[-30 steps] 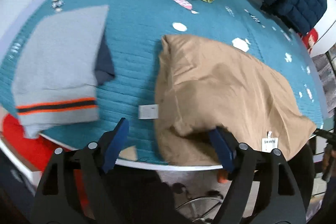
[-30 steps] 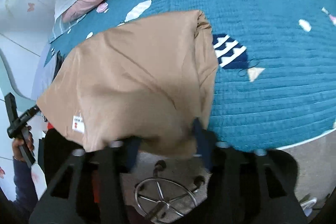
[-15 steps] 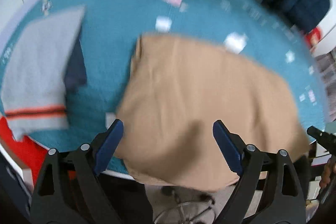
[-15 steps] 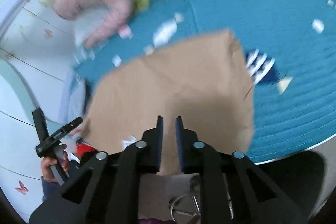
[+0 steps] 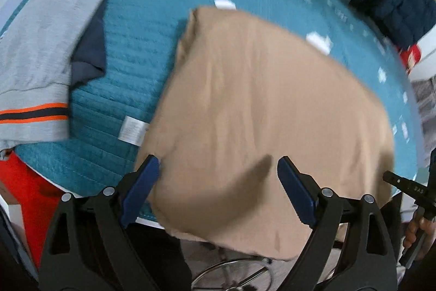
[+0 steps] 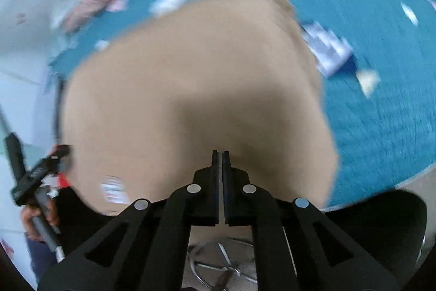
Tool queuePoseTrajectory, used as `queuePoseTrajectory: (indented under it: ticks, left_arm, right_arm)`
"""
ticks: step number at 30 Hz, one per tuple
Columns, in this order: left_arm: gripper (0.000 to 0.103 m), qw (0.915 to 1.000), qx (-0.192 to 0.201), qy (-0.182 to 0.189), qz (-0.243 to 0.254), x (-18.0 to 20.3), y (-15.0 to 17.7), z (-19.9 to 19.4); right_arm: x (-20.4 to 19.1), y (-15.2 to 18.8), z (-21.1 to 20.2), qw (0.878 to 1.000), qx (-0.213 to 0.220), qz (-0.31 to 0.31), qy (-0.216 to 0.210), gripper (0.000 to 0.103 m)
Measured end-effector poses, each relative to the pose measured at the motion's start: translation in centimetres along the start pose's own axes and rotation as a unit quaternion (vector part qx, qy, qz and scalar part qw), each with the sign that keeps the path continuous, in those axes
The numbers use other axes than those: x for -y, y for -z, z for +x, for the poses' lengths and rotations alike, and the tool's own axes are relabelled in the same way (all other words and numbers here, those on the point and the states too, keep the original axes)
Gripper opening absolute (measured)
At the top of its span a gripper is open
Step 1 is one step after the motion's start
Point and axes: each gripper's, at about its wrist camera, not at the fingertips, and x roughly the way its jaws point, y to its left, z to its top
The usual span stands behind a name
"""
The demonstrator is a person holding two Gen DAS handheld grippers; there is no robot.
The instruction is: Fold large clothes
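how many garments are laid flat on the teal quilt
2: the tan garment at the near edge in front of both tongs, and the grey striped sweater to its left. The heaped clothes at the far edge may hide more.

Left gripper (image 5: 218, 168) spread wide; right gripper (image 6: 221, 154) pressed closed.

Each black claw (image 5: 218, 171) (image 6: 220, 154) has blue pads (image 5: 140, 187), silver screws, and triangular cutouts.
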Motion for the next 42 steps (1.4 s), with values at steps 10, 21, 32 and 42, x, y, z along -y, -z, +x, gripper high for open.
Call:
queuePoseTrajectory:
  ticks: [10, 21, 32, 42]
  left_arm:
    - [0.089, 0.9965, 0.000, -0.017, -0.082, -4.4, 0.5, -1.4]
    - [0.090, 0.9895, -0.074, 0.016, -0.124, -5.8, 3.0, 2.3]
    - [0.092, 0.9873, -0.085, 0.024, -0.132, -5.6, 2.9, 3.7]
    - [0.076, 0.9885, -0.082, 0.035, -0.122, -4.4, 3.5, 3.3]
  right_arm:
    - [-9.6, -7.5, 8.2, 0.998, 0.012, -0.060, 0.012, 0.002]
    - [-6.8, -6.2, 9.7, 0.998, -0.047, 0.003, -0.032, 0.005]
    - [-5.6, 2.2, 10.2, 0.998, -0.043, 0.019, -0.052, 0.000]
    - [-4.3, 5.2, 10.5, 0.993, -0.044, 0.036, -0.103, 0.000]
